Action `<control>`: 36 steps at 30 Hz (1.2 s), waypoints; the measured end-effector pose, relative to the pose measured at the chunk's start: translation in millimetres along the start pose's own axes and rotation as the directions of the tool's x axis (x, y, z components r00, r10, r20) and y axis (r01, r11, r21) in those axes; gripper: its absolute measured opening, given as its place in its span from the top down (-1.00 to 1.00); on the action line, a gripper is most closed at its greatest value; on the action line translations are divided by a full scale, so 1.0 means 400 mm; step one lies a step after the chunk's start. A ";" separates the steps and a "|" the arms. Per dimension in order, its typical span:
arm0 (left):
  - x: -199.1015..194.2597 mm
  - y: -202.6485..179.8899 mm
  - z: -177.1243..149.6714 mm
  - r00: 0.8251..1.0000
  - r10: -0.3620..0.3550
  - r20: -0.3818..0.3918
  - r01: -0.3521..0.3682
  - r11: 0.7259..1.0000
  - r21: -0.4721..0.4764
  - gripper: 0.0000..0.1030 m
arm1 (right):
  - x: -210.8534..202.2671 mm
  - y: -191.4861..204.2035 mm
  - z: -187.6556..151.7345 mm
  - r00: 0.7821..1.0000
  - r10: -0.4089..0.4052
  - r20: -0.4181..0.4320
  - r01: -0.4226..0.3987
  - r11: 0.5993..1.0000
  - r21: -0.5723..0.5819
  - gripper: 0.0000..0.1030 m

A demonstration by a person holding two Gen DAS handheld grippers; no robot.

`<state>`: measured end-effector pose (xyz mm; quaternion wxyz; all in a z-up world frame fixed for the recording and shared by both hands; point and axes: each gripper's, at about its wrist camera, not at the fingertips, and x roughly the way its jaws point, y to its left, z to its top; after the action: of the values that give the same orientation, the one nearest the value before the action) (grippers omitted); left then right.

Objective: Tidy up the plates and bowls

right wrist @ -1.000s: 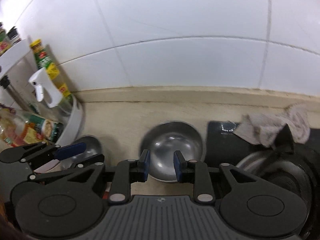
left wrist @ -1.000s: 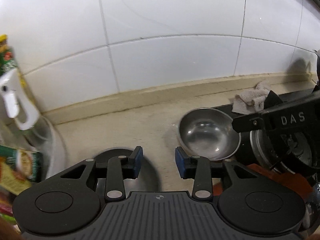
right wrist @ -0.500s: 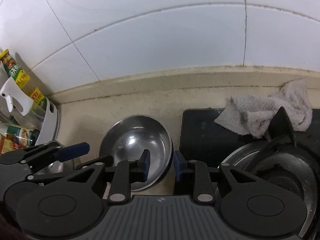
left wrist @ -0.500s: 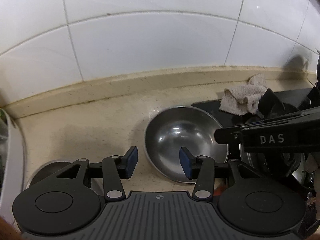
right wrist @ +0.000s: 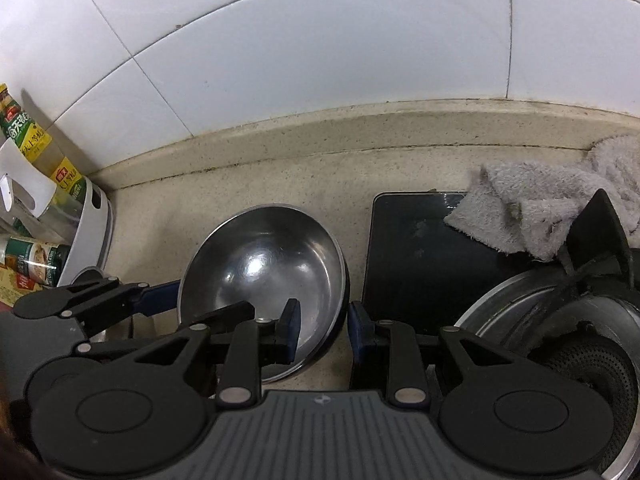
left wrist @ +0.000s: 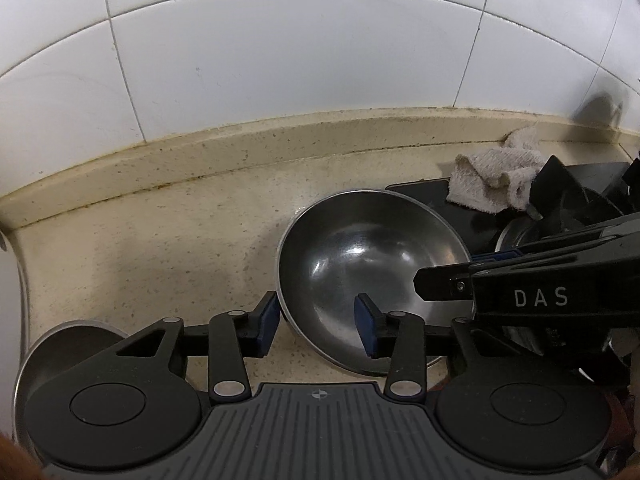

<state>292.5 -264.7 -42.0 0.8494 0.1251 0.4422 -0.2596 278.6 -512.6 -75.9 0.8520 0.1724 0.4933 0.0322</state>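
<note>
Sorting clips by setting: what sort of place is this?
Most likely a home kitchen counter: a gas burner beside a steel bowl, a tiled wall behind, and sauce bottles in a rack.

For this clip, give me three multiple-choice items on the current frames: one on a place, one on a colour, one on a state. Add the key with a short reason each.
1. Where does the grey rag lie?
A. inside the steel bowl
B. on the back of the black stove top, beside the burner
C. on the white rack of bottles

2. What colour are the gripper finger pads?
A. blue
B. red
C. white

3. How do the grippers stand to the steel bowl?
A. both shut on its rim
B. both open, each straddling the rim on one side
C. both far above it

Key: B, the rag drapes over the stove top; A, the pads are blue in both views; B, the left gripper and right gripper each show one finger inside and one outside the rim, with gaps.
</note>
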 end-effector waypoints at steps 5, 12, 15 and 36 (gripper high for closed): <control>0.008 0.000 -0.001 1.000 0.012 0.003 -0.012 1.000 0.009 0.15 | 0.020 -0.003 0.000 1.000 -0.005 -0.011 0.005 1.000 -0.008 0.67; 0.016 0.004 -0.001 1.000 0.004 -0.005 -0.004 1.000 0.014 0.28 | 0.025 -0.016 0.005 1.000 0.005 -0.012 -0.005 1.000 0.024 0.68; 0.014 0.002 0.002 1.000 0.001 -0.003 -0.001 1.000 0.011 0.29 | 0.020 -0.022 0.007 1.000 0.007 -0.005 -0.007 0.999 0.037 0.71; -0.108 0.016 0.038 0.992 0.036 0.118 -0.036 0.999 -0.004 0.28 | -0.090 0.033 0.061 0.994 0.025 0.103 -0.026 1.000 0.009 0.73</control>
<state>286.0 -252.1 1.9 0.8788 0.1166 0.3890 -0.2508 282.6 -514.7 -30.7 0.8749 0.1844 0.4466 0.0317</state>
